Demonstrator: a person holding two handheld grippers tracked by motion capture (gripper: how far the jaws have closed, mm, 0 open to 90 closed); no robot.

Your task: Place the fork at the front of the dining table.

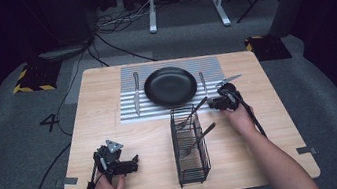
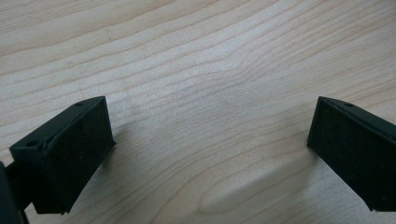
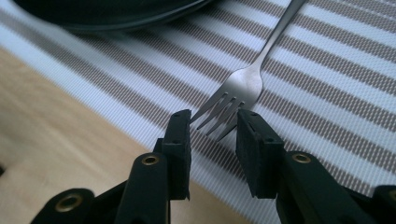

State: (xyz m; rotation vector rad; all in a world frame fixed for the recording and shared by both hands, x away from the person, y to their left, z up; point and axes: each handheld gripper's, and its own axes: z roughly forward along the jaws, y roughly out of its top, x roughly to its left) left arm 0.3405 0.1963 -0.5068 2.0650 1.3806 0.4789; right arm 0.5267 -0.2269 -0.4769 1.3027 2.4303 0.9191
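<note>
A silver fork (image 3: 245, 86) lies on the striped placemat (image 3: 327, 70), just right of the black plate (image 1: 170, 86). My right gripper (image 3: 212, 122) is low over the mat, and its two pads sit against the outer tines, shut on the fork's head. In the high view the right gripper (image 1: 214, 102) sits at the mat's near right corner, below the fork (image 1: 202, 83). My left gripper (image 1: 130, 164) rests near the table's front left with jaws wide open. Between the jaws of the left gripper (image 2: 208, 119) there is bare wood.
A black wire caddy (image 1: 189, 144) stands at the middle front with two utensils leaning out of it. A knife (image 1: 136, 94) lies on the mat left of the plate. The wooden table (image 1: 272, 124) ends close behind the mat.
</note>
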